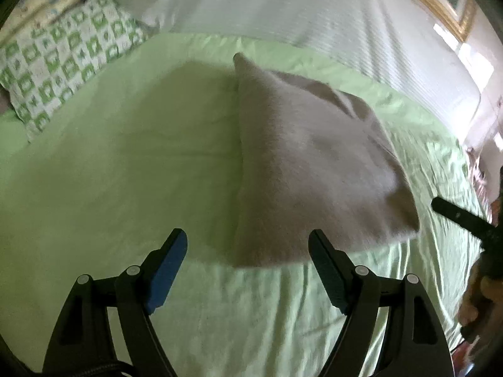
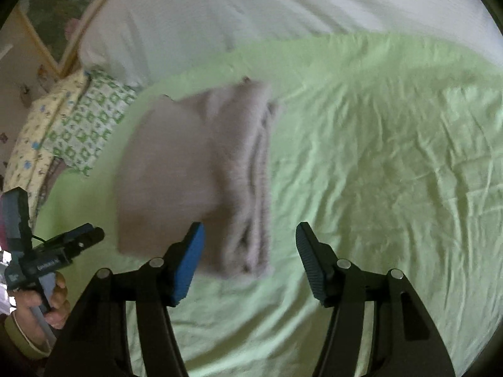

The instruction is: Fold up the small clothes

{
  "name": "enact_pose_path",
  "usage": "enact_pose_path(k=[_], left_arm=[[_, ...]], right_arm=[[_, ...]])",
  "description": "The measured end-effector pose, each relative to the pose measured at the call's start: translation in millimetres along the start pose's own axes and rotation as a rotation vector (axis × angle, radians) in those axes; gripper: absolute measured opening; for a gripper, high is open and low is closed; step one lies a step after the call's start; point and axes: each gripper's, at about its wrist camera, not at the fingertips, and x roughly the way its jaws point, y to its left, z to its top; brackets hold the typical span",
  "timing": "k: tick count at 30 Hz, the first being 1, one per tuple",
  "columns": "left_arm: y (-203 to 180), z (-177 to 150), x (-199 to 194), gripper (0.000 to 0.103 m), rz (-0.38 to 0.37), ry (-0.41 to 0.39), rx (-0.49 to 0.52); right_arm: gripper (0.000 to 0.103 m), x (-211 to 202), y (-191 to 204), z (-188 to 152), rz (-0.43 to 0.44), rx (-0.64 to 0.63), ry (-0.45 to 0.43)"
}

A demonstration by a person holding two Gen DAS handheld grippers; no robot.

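Note:
A folded grey-beige garment (image 1: 311,163) lies on the light green sheet (image 1: 125,157). In the right wrist view the garment (image 2: 195,169) shows stacked folded layers along its right edge. My left gripper (image 1: 248,242) is open and empty, hovering just short of the garment's near edge. My right gripper (image 2: 250,235) is open and empty above the garment's near right corner. The left gripper also shows at the left of the right wrist view (image 2: 72,245), held in a hand. One finger of the right gripper (image 1: 462,216) shows at the right edge of the left wrist view.
A green-and-white patterned pillow (image 1: 63,62) lies at the far left, also in the right wrist view (image 2: 91,125), next to a yellow printed pillow (image 2: 34,135). A white bedcover (image 1: 298,9) lies behind the green sheet. A framed picture (image 1: 440,3) is on the wall.

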Motion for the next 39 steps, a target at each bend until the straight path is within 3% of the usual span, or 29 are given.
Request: enact_pose_path(k=[8, 20, 29, 32, 39], left_arm=[[-12.9, -41.0, -51.0, 0.081, 0.087, -0.109, 0.036], [-11.0, -67.2, -64.2, 0.082, 0.09, -0.094, 0.094], [-13.1, -59.7, -73.3, 0.082, 0.089, -0.142, 0.094], [-20.0, -57.0, -70.5, 0.084, 0.098, -0.174, 0.108], [-29.2, -56.1, -43.2, 0.085, 0.102, -0.146, 0.121]], right_arm=[[0.083, -51.7, 41.1, -33.9, 0.019, -0.062, -0.139], [0.086, -57.3, 63.6, -85.0, -0.042, -0.12, -0.114], [0.087, -60.3, 72.1, -82.5, -0.047, -0.142, -0.139], [0.095, -60.5, 73.7, -81.4, -0.058, -0.152, -0.168], [0.098, -36.6, 67.2, -80.2, -0.061, -0.155, -0.142]])
